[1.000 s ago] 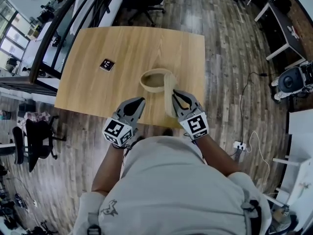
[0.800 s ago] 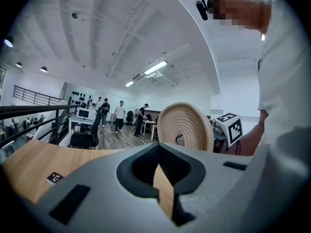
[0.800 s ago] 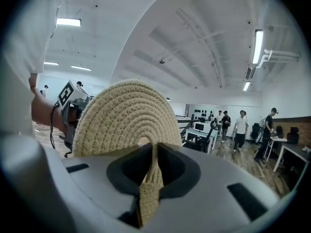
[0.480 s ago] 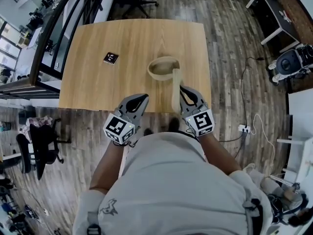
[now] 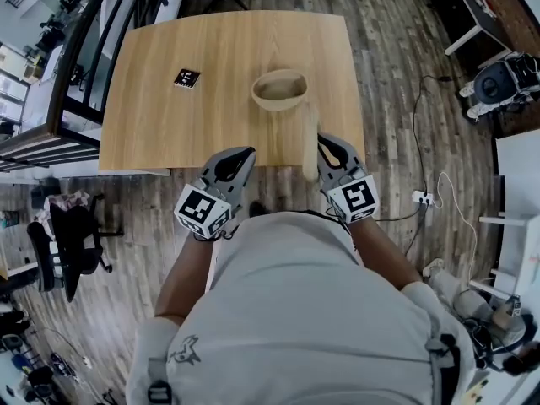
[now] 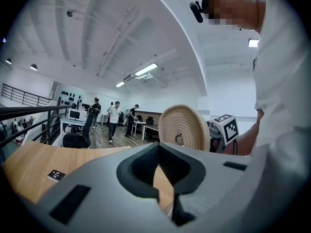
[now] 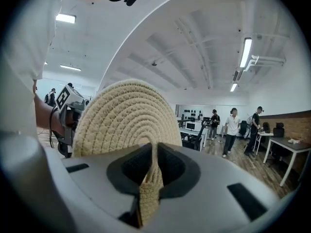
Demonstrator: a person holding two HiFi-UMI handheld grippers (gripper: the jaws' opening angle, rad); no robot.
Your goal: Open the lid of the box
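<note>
Open-plan office, dark plank floor; light wooden table [image 5: 169,125] has rounded corners, and its near edge runs just beneath the fingertips of both grippers. Ahead of the left gripper [image 5: 245,153] the tabletop is bare, apart from a small black-and-white square marker tag [image 5: 186,78] well ahead and to its left. Left gripper's jaws are pressed together with nothing between them; in the left gripper view [image 6: 158,144] only table shows past them. Right gripper [image 5: 321,144] is clamped on the rim of the round coiled-rope lid [image 5: 310,146], which it holds on edge, upright, its disc face towards the left gripper. The round woven rope box [image 5: 278,89] sits open on the table, ahead of the right fingertips and slightly to their left. Compared with a second ago, both grippers have drawn back towards the person, and the lid, which then overlapped the box's rim, now shows clear of the opening. Floor beside the table's right edge is open; a white power strip with cable [image 5: 415,197] lies to the right of the right gripper, and a black office chair [image 5: 63,243] stands well to the left of the left one. Several people [image 7: 233,127] stand far off in the room.
</note>
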